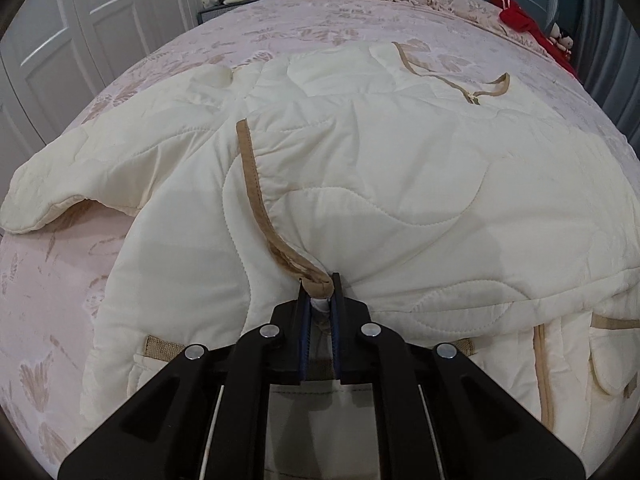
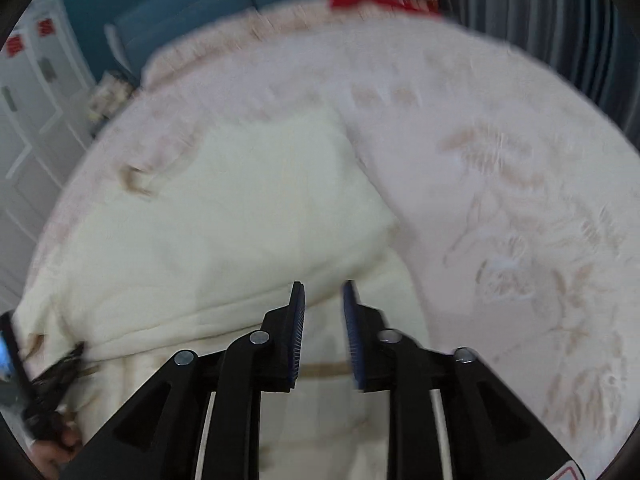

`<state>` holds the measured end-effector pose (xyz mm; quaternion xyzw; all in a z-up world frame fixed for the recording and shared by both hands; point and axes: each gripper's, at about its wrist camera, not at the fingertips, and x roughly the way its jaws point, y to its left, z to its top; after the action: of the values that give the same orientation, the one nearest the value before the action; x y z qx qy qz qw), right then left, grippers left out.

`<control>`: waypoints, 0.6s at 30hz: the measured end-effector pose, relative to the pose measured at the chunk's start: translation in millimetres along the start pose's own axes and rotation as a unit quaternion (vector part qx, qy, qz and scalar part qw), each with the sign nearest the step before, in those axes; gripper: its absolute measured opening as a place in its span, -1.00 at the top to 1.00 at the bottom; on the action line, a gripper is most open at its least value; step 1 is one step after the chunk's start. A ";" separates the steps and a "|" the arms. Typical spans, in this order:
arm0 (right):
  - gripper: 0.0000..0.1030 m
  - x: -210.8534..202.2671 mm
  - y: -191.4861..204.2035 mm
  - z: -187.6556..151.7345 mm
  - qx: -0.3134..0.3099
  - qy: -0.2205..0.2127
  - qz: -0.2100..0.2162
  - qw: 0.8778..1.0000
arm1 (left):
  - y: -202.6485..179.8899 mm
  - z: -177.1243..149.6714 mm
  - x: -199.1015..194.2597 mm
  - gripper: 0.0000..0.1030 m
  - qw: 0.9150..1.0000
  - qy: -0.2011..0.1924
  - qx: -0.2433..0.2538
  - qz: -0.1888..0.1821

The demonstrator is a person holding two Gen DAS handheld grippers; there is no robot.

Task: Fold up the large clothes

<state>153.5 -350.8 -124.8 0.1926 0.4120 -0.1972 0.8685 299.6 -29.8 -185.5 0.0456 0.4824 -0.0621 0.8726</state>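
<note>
- My left gripper (image 1: 320, 294) pinches the tan-trimmed edge of the cream quilted coat (image 1: 360, 184), which fills mid-frame on the pink bed (image 1: 280, 20).
- My right gripper (image 2: 323, 300) hangs parted, empty, over the coat's lower part.

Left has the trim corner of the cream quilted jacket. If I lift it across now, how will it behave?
Probably floppy: the cream quilted jacket already drapes in soft folds around the left gripper. Its padding looks puffy, so folds may spring back. The loose sleeve will likely trail; the right gripper hovers open and could support it.
</note>
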 end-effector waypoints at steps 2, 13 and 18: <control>0.59 -10.8 40.2 -4.1 -0.046 0.014 0.049 0.998 | -0.9 -4.6 -1.0 0.85 1.000 -0.011 0.001 0.002; 0.75 63.8 183.3 -53.4 -0.182 0.099 0.113 0.972 | 7.1 -7.6 -1.5 0.85 0.999 -0.020 -0.019 -0.029; 0.80 80.1 183.0 -72.3 -0.190 0.078 0.095 0.974 | 12.3 -12.2 -0.7 0.83 0.998 -0.032 -0.036 -0.049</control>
<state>245.7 -174.4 -199.1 0.0771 0.4883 -0.0159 0.8691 290.9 -15.9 -191.2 -0.0116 0.4582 -0.0891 0.8843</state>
